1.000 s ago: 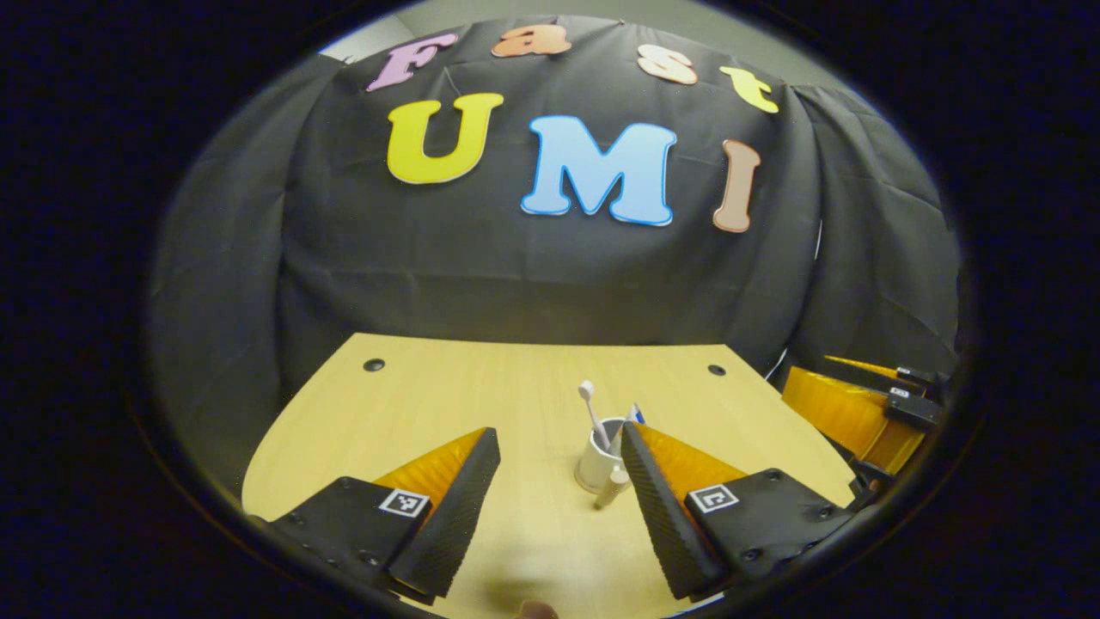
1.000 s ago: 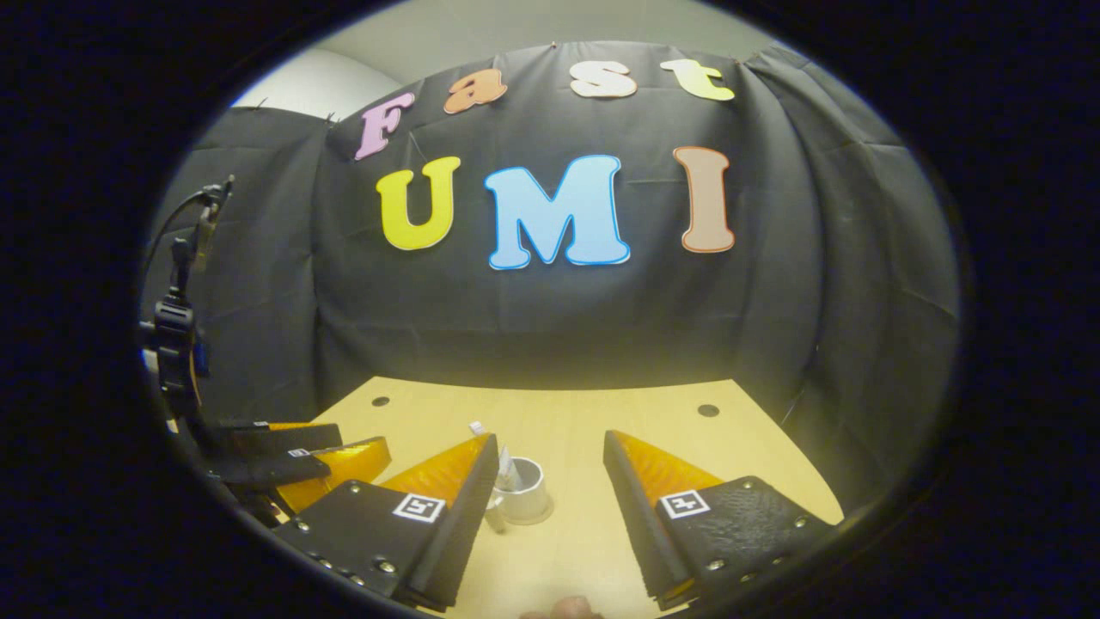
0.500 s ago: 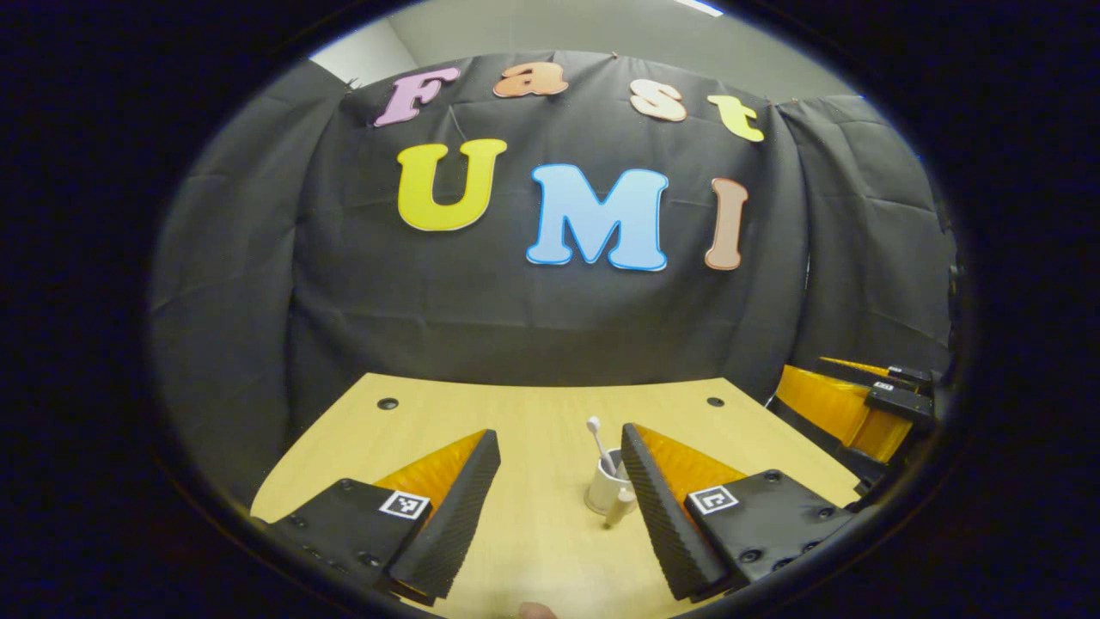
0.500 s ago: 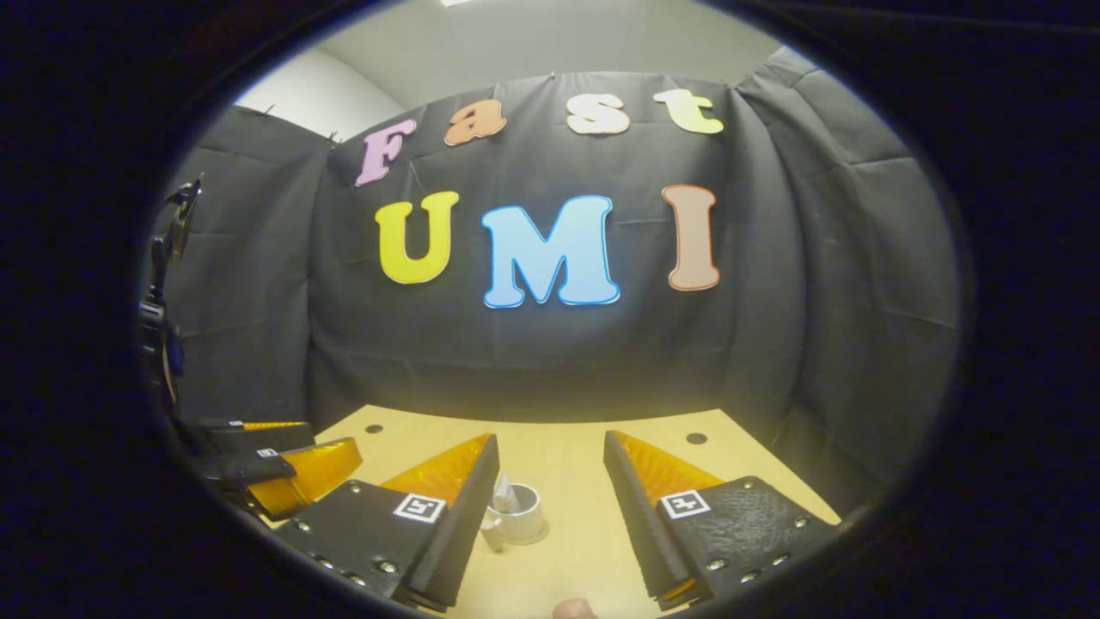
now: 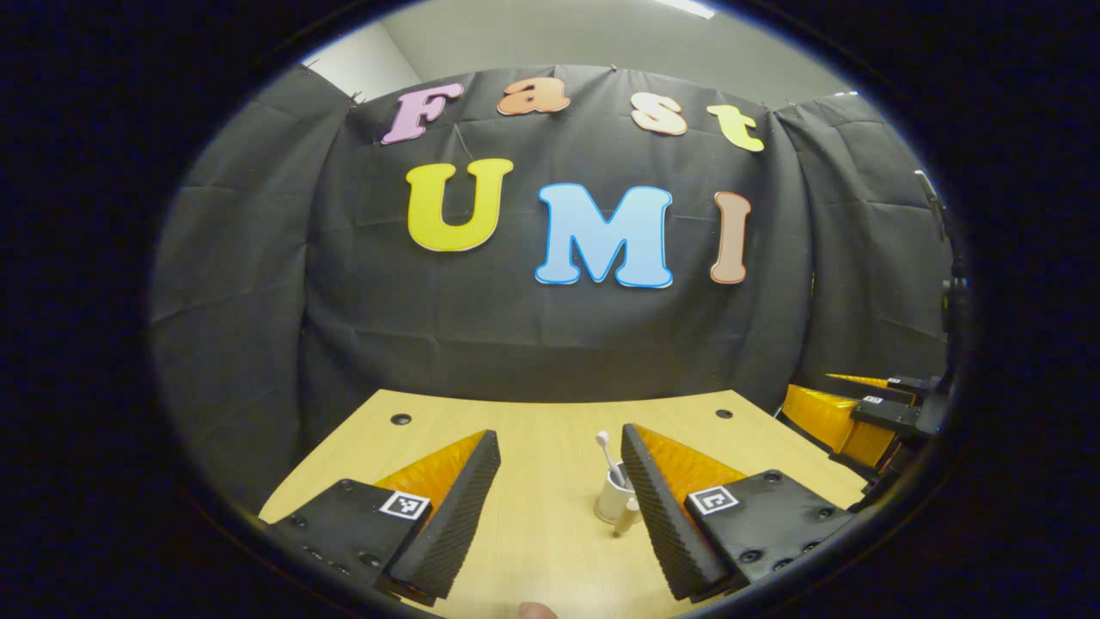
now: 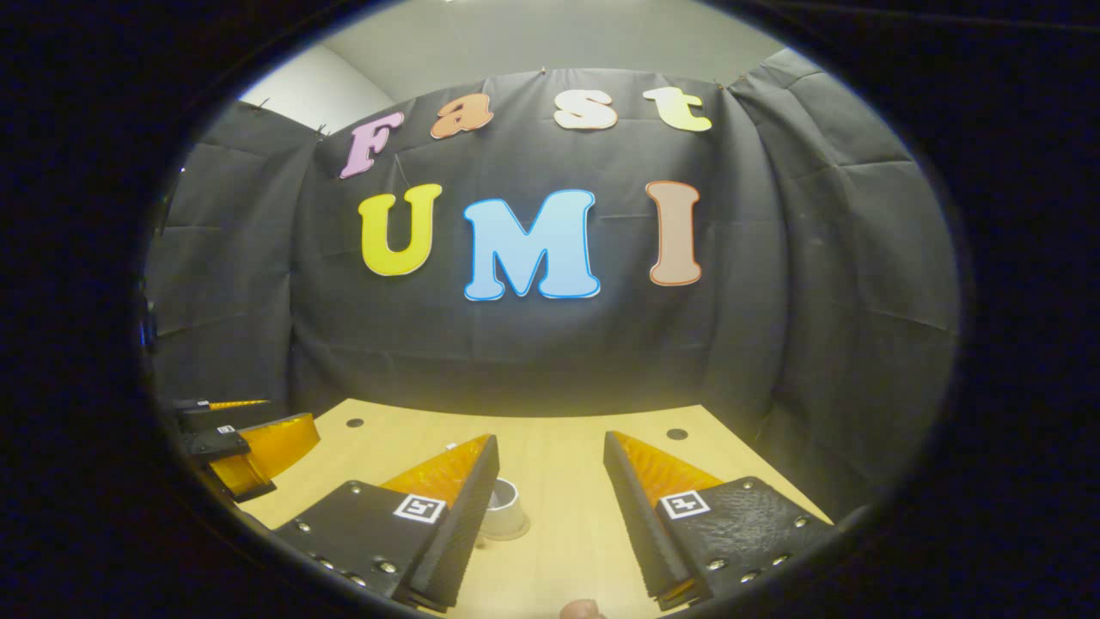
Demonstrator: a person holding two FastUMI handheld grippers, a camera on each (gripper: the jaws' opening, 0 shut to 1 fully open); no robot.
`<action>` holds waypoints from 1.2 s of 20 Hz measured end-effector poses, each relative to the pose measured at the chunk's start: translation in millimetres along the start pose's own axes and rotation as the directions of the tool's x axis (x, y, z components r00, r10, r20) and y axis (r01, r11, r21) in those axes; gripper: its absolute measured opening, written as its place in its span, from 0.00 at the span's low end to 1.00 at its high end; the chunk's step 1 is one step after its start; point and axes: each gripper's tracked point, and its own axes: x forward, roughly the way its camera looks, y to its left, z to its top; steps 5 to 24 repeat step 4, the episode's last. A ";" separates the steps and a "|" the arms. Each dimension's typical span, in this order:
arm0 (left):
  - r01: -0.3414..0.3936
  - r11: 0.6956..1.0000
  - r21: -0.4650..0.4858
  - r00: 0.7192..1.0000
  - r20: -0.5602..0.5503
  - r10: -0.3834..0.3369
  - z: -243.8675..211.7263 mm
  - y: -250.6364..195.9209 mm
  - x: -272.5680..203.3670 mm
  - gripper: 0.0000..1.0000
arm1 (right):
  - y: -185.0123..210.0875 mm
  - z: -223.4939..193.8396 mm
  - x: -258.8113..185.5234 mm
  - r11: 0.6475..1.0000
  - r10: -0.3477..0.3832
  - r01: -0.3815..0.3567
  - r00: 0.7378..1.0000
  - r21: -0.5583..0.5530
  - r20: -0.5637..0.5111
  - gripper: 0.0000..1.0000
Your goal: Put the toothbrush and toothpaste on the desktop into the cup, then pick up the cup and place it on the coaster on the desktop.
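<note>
Pale wood forms the desktop [image 5: 533,430], which carries two small dark round holes near its far edge, one at 10 o'clock [image 5: 400,419] and one at 2 o'clock [image 5: 724,413] from the cup in the left gripper view. In that view the left gripper [image 5: 560,460] hangs above the desktop with its two fingers spread well apart and nothing between them. A white cup [image 5: 614,501] stands upright on the desktop just beside the inner edge of the finger at 4 o'clock, which partly covers it; whether they touch cannot be told. The toothbrush [image 5: 607,451] stands in the cup, tilted, its head pointing toward 11 o'clock above the rim. A pale handle-like piece [image 5: 626,517] juts from the cup's base toward 6 o'clock; what it is cannot be told. The toothpaste cannot be made out. The other gripper's fingers [image 5: 846,413] sit at 3 o'clock, near the desktop's edge. In the right gripper view the right gripper [image 6: 550,456] is likewise held wide open and empty above the desktop [image 6: 559,447]. The cup [image 6: 503,509] sits at 7 o'clock, partly hidden behind the finger on that side, on a flat tan disc [image 6: 514,534] that appears to be the coaster. The left gripper [image 6: 249,434] lies at 9 o'clock, well apart from the cup.
</note>
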 end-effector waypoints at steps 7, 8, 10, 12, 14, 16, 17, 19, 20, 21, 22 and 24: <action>0.009 1.000 0.006 1.000 -0.001 -0.009 -2.1 -0.4 2.7 0.94 | 7.9 -0.1 -4.0 1.000 0.006 -0.006 1.000 -0.026 0.020 0.76; 0.009 1.000 0.006 1.000 -0.001 -0.009 -2.1 -0.4 2.7 0.94 | 7.9 -0.1 -4.0 1.000 0.006 -0.006 1.000 -0.026 0.020 0.76; 0.009 1.000 0.006 1.000 -0.001 -0.009 -2.1 -0.4 2.7 0.94 | 7.9 -0.1 -4.0 1.000 0.006 -0.006 1.000 -0.026 0.020 0.76; 0.009 1.000 0.006 1.000 -0.001 -0.009 -2.1 -0.4 2.7 0.94 | 7.9 -0.1 -4.0 1.000 0.006 -0.006 1.000 -0.026 0.020 0.76; 0.009 1.000 0.006 1.000 -0.001 -0.009 -2.1 -0.4 2.7 0.94 | 7.9 -0.1 -4.0 1.000 0.006 -0.006 1.000 -0.026 0.020 0.76; 0.009 1.000 0.006 1.000 -0.001 -0.009 -2.1 -0.4 2.7 0.94 | 7.9 -0.1 -4.0 1.000 0.006 -0.006 1.000 -0.026 0.020 0.76; 0.009 1.000 0.006 1.000 -0.001 -0.009 -2.1 -0.4 2.7 0.94 | 7.9 -0.1 -4.0 1.000 0.006 -0.006 1.000 -0.026 0.020 0.76; 0.009 1.000 0.006 1.000 -0.001 -0.009 -2.1 -0.4 2.7 0.94 | 7.9 -0.1 -4.0 1.000 0.006 -0.006 1.000 -0.026 0.020 0.76; 0.009 1.000 0.006 1.000 -0.001 -0.009 -2.1 -0.4 2.7 0.94 | 7.9 -0.1 -4.0 1.000 0.006 -0.006 1.000 -0.026 0.020 0.76; 0.009 1.000 0.006 1.000 -0.001 -0.009 -2.1 -0.4 2.7 0.94 | 7.9 -0.1 -4.0 1.000 0.006 -0.006 1.000 -0.026 0.020 0.76; 0.009 1.000 0.006 1.000 -0.001 -0.009 -2.1 -0.4 2.7 0.94 | 7.9 -0.1 -4.0 1.000 0.006 -0.006 1.000 -0.026 0.020 0.76; 0.009 1.000 0.006 1.000 -0.001 -0.009 -2.1 -0.4 2.7 0.94 | 7.9 -0.1 -4.0 1.000 0.006 -0.006 1.000 -0.026 0.020 0.76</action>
